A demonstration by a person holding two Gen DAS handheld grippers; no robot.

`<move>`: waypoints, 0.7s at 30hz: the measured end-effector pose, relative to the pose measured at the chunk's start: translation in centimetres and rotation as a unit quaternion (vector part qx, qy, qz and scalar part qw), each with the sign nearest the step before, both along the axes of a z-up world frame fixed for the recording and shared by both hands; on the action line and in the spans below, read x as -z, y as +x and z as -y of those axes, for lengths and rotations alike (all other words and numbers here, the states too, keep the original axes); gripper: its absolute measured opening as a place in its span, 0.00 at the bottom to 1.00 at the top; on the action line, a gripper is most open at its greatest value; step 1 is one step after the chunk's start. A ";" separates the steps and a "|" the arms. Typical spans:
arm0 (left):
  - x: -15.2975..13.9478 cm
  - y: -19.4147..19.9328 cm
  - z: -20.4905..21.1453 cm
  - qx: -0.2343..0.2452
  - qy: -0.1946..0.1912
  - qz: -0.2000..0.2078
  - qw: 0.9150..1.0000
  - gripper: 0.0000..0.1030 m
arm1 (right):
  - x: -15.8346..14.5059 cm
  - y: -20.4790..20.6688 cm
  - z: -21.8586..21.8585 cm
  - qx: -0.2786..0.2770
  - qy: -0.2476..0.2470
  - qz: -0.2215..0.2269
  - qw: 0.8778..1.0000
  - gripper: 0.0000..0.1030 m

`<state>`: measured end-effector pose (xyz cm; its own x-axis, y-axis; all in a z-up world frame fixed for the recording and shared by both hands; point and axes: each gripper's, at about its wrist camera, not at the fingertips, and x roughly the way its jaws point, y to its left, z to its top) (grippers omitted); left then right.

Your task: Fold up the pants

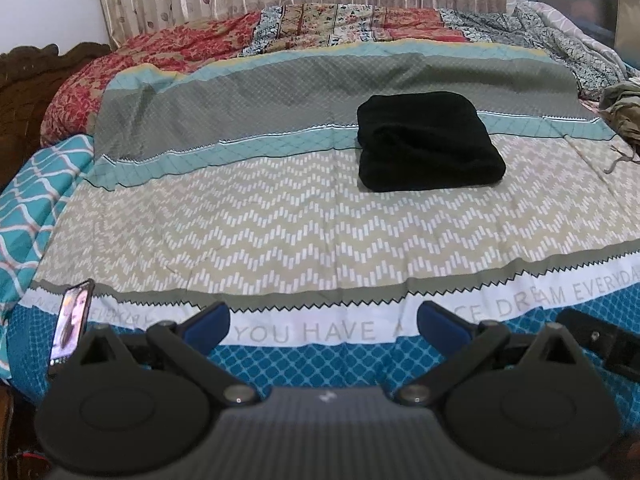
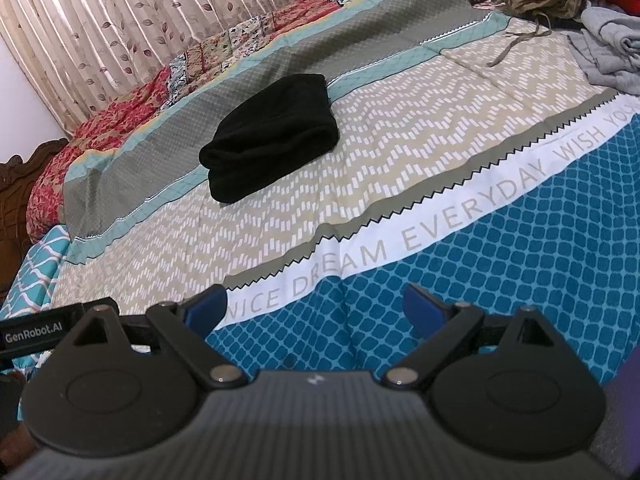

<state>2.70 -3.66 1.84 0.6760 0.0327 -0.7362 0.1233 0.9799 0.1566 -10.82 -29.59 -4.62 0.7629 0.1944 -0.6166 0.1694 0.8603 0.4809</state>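
Patterned bedspread (image 1: 280, 216) lies broad and bare around the folded black pants (image 1: 428, 142), mid-bed, far from its edges. Left gripper (image 1: 324, 326) and right gripper (image 2: 316, 308) hover spread, empty, near the bed's front edge.

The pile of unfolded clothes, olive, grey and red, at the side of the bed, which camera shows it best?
The right wrist view: the pile of unfolded olive, grey and red clothes fills its upper right corner, with all three colours distinct. The left wrist view catches only an olive edge at its right border.
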 end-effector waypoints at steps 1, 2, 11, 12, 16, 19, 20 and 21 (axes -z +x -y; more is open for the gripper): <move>0.0 0.0 0.0 0.000 -0.002 -0.002 1.000 1.00 | 0.0 0.0 0.0 0.000 0.000 0.000 1.000 0.94; 0.1 0.0 -0.1 -0.001 -0.002 -0.005 1.000 1.00 | 0.0 0.0 0.0 0.000 0.000 -0.001 1.000 0.94; 1.3 0.3 -0.1 -0.005 0.005 -0.042 0.999 1.00 | 0.3 -0.1 0.0 0.001 0.002 -0.005 1.000 0.94; 1.5 0.4 -0.1 -0.007 0.007 -0.048 0.999 1.00 | 0.3 -0.1 0.0 0.000 0.002 -0.006 1.000 0.94; 2.2 0.6 -0.2 -0.016 0.016 -0.067 0.997 1.00 | 0.3 -0.1 0.0 0.000 0.003 -0.006 1.000 0.94; 2.6 0.6 -0.3 -0.019 0.021 -0.073 0.997 1.00 | 0.3 -0.1 -0.1 0.000 0.003 -0.007 1.000 0.94; 2.6 0.6 -0.3 -0.020 0.022 -0.075 0.997 1.00 | 0.3 -0.1 -0.1 0.000 0.003 -0.007 1.000 0.94; 2.7 0.7 -0.3 -0.020 0.024 -0.077 0.997 1.00 | 0.3 -0.1 -0.1 0.000 0.003 -0.007 1.000 0.94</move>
